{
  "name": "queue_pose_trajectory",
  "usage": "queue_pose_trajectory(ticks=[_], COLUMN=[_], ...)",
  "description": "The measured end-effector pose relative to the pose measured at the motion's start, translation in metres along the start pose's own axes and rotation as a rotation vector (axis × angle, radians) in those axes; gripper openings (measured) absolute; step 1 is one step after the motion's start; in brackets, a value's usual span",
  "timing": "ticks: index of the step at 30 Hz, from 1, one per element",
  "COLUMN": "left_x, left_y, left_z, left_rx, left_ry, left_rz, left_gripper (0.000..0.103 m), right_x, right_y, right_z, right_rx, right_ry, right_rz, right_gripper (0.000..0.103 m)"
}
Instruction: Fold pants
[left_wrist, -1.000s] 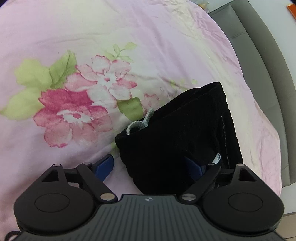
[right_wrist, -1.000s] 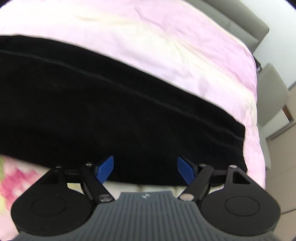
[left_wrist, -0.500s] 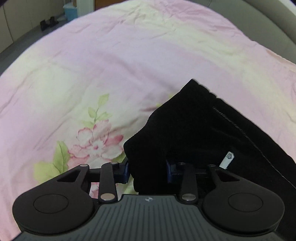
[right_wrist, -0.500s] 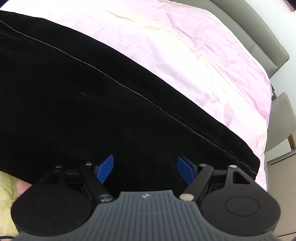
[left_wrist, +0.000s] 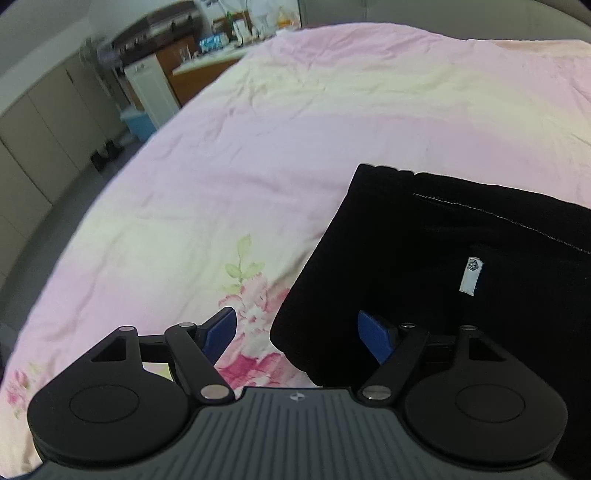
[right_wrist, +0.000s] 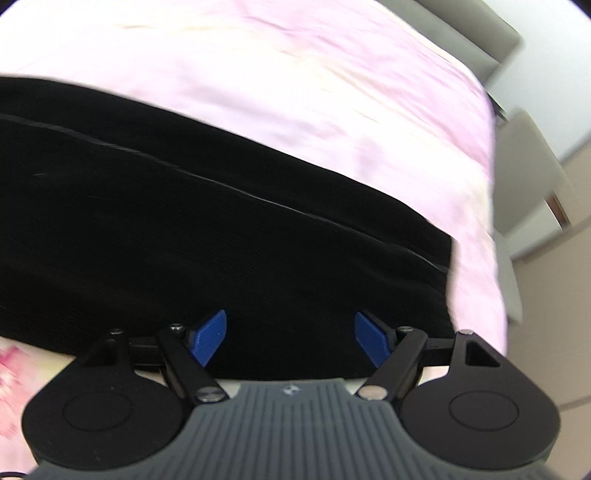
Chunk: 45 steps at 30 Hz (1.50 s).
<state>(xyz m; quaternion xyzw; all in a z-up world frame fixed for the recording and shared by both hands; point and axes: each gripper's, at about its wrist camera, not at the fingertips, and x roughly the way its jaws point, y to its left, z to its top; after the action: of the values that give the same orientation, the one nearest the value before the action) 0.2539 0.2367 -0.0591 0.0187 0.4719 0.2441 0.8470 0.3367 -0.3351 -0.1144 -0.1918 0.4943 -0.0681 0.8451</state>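
The black pants (left_wrist: 443, 258) lie on the pink flowered bedspread (left_wrist: 258, 147), with a white label (left_wrist: 471, 275) showing. My left gripper (left_wrist: 299, 336) is open, its blue pads either side of the pants' near left corner, not holding it. In the right wrist view the pants (right_wrist: 184, 221) stretch across as a long dark band with a seam line. My right gripper (right_wrist: 290, 339) is open, just above the pants' near edge, holding nothing.
The bed's left edge drops to a grey floor (left_wrist: 55, 206), with cabinets (left_wrist: 44, 122) and a cluttered desk (left_wrist: 207, 55) beyond. A grey headboard and chair (right_wrist: 524, 166) stand past the bed's right edge.
My left gripper closed on the pants' corner half a second ago and has now opened and let go. The pants lie flatter. The right gripper stayed open and shifted slightly.
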Motion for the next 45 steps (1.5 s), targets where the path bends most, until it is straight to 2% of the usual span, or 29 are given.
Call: queue_pose_trajectory(ticks=[1, 3, 6, 9, 12, 14, 18, 19, 23, 24, 31, 36, 42, 44, 45], left_x=[-0.006, -0.021, -0.036, -0.048, -0.062, -0.063, -0.059, -0.057, -0.044, -0.037, -0.002, 0.018, 0.041, 0.037, 0.031], left_y=[-0.008, -0.026, -0.062, -0.107, -0.156, -0.187, -0.238, -0.247, -0.274, -0.279, -0.294, -0.297, -0.303, -0.306, -0.307], left_z=[0.001, -0.002, -0.004, -0.008, -0.015, -0.018, -0.024, -0.026, -0.032, -0.032, -0.030, -0.028, -0.022, -0.016, -0.015], left_rx=[0.029, 0.074, 0.120, 0.178, 0.235, 0.273, 0.332, 0.338, 0.342, 0.340, 0.323, 0.310, 0.280, 0.285, 0.307], left_ry=[-0.022, -0.047, -0.048, -0.042, -0.045, -0.034, -0.007, 0.002, 0.048, 0.064, 0.125, 0.162, 0.178, 0.178, 0.165], left_rz=[0.013, -0.018, -0.114, -0.234, -0.327, -0.371, -0.402, -0.409, -0.423, -0.419, -0.394, -0.384, -0.325, -0.314, -0.315], left_gripper=[0.088, 0.088, 0.084, 0.083, 0.083, 0.083, 0.081, 0.081, 0.080, 0.079, 0.077, 0.077, 0.077, 0.065, 0.055], right_x=[-0.002, -0.005, -0.007, -0.003, 0.001, 0.012, 0.041, 0.048, 0.075, 0.081, 0.124, 0.145, 0.150, 0.145, 0.140], right_y=[-0.014, -0.043, -0.087, -0.139, -0.163, -0.182, -0.190, -0.191, -0.196, -0.195, -0.193, -0.196, -0.186, -0.187, -0.188], right_z=[-0.006, -0.017, -0.034, -0.049, -0.058, -0.061, -0.066, -0.069, -0.087, -0.087, -0.092, -0.098, -0.087, -0.084, -0.083], right_rx=[0.035, 0.110, 0.238, 0.399, 0.529, 0.620, 0.792, 0.846, 1.115, 1.141, 1.236, 1.256, 1.231, 1.216, 1.204], right_ry=[0.005, 0.015, 0.030, 0.036, 0.033, 0.031, 0.039, 0.040, 0.018, 0.018, 0.038, 0.030, 0.020, 0.024, 0.020], right_rz=[-0.004, -0.008, -0.010, 0.020, 0.053, 0.097, 0.191, 0.225, 0.410, 0.434, 0.460, 0.492, 0.433, 0.425, 0.425], right_gripper=[0.073, 0.073, 0.072, 0.065, 0.062, 0.058, 0.051, 0.048, 0.048, 0.048, 0.048, 0.046, 0.046, 0.041, 0.040])
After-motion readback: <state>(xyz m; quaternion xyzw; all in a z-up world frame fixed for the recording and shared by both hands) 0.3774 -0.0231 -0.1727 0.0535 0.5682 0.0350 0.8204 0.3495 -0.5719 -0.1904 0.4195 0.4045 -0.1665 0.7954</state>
